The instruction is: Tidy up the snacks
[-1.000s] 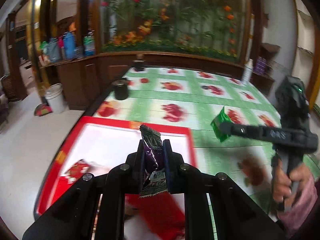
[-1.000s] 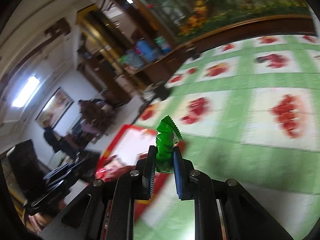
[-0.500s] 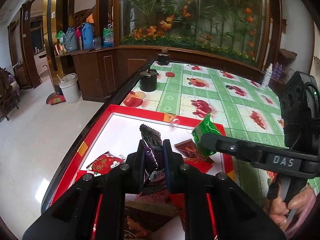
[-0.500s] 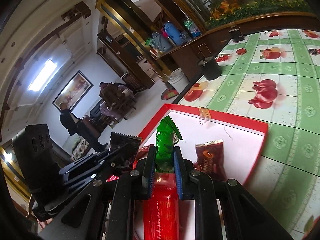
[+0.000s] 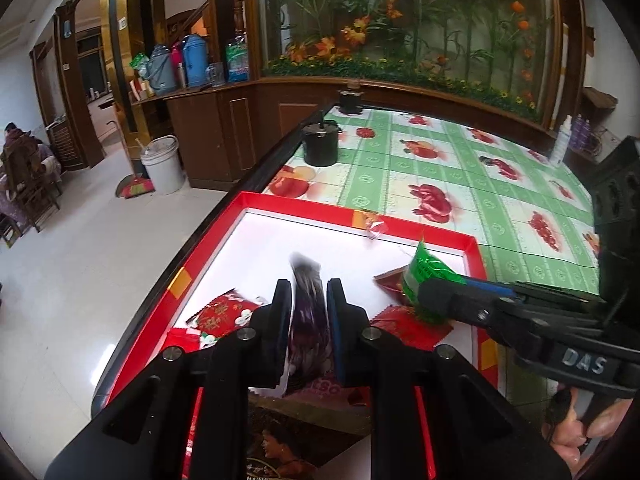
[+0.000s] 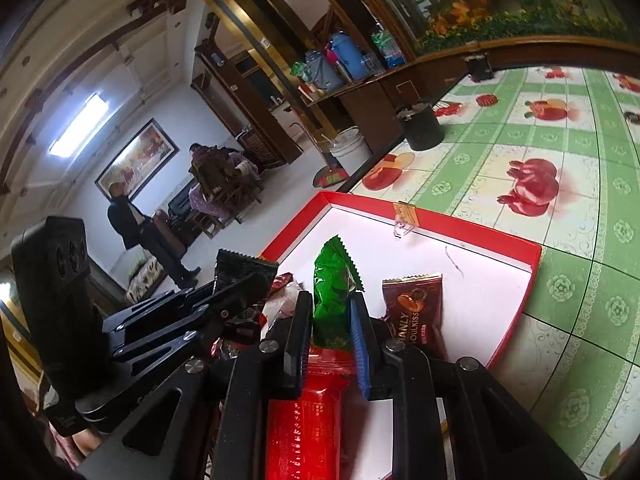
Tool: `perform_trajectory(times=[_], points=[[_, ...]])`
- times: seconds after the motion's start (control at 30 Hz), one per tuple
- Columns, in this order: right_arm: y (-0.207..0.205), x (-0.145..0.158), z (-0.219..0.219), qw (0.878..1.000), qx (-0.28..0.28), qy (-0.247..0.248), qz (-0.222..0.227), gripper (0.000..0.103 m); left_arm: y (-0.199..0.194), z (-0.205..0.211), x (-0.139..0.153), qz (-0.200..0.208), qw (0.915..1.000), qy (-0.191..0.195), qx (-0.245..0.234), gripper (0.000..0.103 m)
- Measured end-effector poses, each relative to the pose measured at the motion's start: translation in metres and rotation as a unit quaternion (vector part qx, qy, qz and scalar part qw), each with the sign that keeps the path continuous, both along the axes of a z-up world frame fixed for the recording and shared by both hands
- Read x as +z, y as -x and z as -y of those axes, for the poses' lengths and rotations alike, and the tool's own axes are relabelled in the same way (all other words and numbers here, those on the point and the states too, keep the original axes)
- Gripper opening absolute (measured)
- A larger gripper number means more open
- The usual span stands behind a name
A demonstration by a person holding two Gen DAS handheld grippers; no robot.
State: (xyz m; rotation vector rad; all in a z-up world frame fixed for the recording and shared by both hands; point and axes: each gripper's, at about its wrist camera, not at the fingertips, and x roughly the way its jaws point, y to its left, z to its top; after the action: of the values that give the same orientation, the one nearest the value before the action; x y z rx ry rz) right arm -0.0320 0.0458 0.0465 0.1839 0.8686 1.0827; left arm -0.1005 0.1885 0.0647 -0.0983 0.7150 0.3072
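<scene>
My left gripper [image 5: 307, 292] holds a dark purple snack packet [image 5: 309, 312], its jaws spread a little wider around it, above the red-rimmed white tray [image 5: 344, 216]. My right gripper [image 6: 330, 304] holds a green snack packet [image 6: 332, 280], its jaws slightly parted around it, over the same tray [image 6: 472, 236]. The green packet [image 5: 428, 272] and right gripper show at right in the left wrist view. The left gripper [image 6: 240, 280] shows at left in the right wrist view.
Several red and brown snack packets lie in the tray, among them a brown one [image 6: 414, 308] and a red one [image 5: 224, 314]. A black pot [image 5: 321, 145] stands on the green fruit-print tablecloth [image 5: 460, 168]. The table's left edge drops to a white floor.
Both grippers moved over the tray and lowered toward it. The jaws of both look a little wider apart than before, and the purple packet is blurred as it moves.
</scene>
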Motion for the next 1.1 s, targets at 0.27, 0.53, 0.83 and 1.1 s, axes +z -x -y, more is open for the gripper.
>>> perform_trajectory(times=[0.27, 0.53, 0.83, 1.1], points=[[-0.007, 0.025, 0.031, 0.999, -0.039, -0.032, 0.018, 0.062, 0.01, 0.005, 0.013, 0.017, 0.998, -0.04, 0.045, 0.075], [-0.025, 0.038, 0.082, 0.993, -0.113, -0.034, 0.029, 0.07, 0.009, 0.037, 0.031, 0.03, 0.9933, -0.105, 0.038, 0.083], [-0.009, 0.049, 0.109, 0.988, -0.128, -0.036, 0.078, 0.074, 0.018, 0.051, 0.045, 0.047, 0.9899, -0.124, 0.051, 0.085], [0.022, 0.059, 0.113, 0.98, -0.123, -0.048, 0.146, 0.08, 0.028, 0.046, 0.053, 0.057, 0.9887, -0.12, 0.07, 0.085]])
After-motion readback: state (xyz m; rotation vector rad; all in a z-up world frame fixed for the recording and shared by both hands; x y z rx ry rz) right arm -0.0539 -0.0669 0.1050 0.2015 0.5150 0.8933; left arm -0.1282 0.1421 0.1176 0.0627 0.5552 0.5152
